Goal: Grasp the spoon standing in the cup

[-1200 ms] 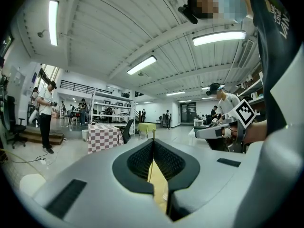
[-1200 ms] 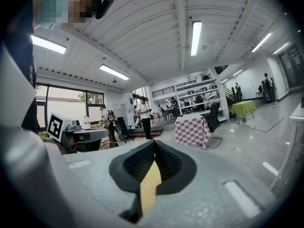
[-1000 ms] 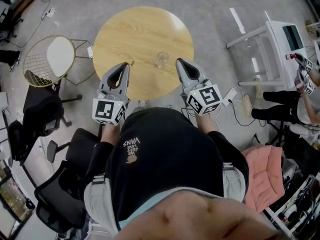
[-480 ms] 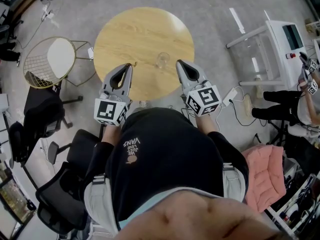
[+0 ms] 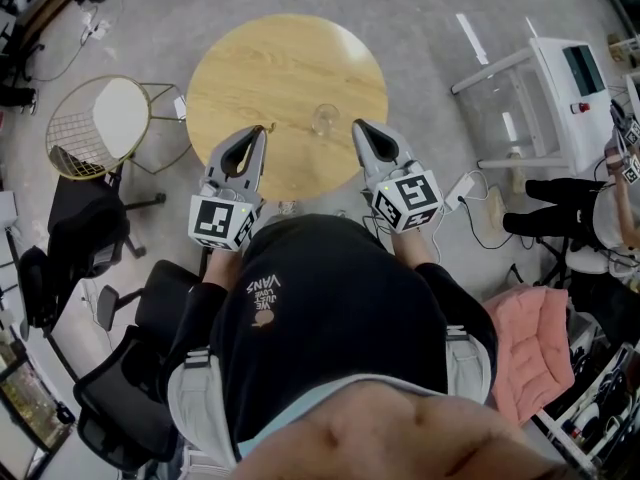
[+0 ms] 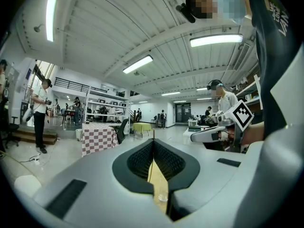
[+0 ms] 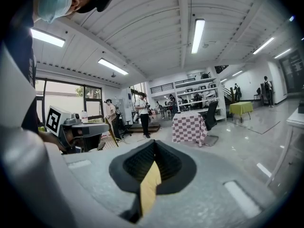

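Note:
A clear glass cup (image 5: 324, 120) stands on the round wooden table (image 5: 280, 63), near its front edge. I cannot make out a spoon in it. My left gripper (image 5: 258, 130) hovers over the table's front left edge, left of the cup, with its jaws shut and empty. My right gripper (image 5: 358, 124) hangs just right of the cup, also shut and empty. In the left gripper view the closed tips (image 6: 153, 140) frame a strip of table with the cup (image 6: 162, 198) low in the gap. The right gripper view shows shut tips (image 7: 153, 142) and only table wood (image 7: 149, 186).
A gold wire chair (image 5: 95, 123) stands left of the table. Black office chairs (image 5: 110, 388) crowd the lower left. A white cart (image 5: 545, 83), a seated person (image 5: 590, 213), floor cables (image 5: 480, 208) and a pink cushion (image 5: 530, 353) are on the right.
The left gripper has edged slightly to the right. The right gripper and the cup have not moved.

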Available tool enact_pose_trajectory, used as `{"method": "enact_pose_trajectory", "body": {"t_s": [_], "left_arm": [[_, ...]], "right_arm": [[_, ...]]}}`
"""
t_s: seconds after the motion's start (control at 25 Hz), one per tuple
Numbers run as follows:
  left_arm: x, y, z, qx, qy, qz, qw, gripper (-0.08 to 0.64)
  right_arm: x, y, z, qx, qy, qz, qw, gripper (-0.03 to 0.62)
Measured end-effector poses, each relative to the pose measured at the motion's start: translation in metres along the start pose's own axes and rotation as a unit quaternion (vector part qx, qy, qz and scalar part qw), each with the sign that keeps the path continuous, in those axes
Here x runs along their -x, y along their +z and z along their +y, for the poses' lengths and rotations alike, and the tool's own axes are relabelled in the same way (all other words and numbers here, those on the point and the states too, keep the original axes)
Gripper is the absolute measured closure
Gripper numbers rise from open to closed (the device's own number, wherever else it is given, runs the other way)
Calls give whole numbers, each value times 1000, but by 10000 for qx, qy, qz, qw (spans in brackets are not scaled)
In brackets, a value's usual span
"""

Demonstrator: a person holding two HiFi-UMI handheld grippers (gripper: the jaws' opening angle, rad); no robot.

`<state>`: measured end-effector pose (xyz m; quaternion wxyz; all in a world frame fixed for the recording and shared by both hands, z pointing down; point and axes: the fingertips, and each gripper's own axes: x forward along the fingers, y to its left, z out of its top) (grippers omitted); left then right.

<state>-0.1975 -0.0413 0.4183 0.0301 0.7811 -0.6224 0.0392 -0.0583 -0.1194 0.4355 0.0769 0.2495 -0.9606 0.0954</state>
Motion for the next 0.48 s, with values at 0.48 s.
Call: {"method": "enact_pose_trajectory", "body": {"t_s": [0.48], "left_arm": [[-4, 0, -5, -27, -94, 27, 9999, 546]], "right_arm": [[0, -1, -1, 37, 22, 8, 10000, 597]]}}
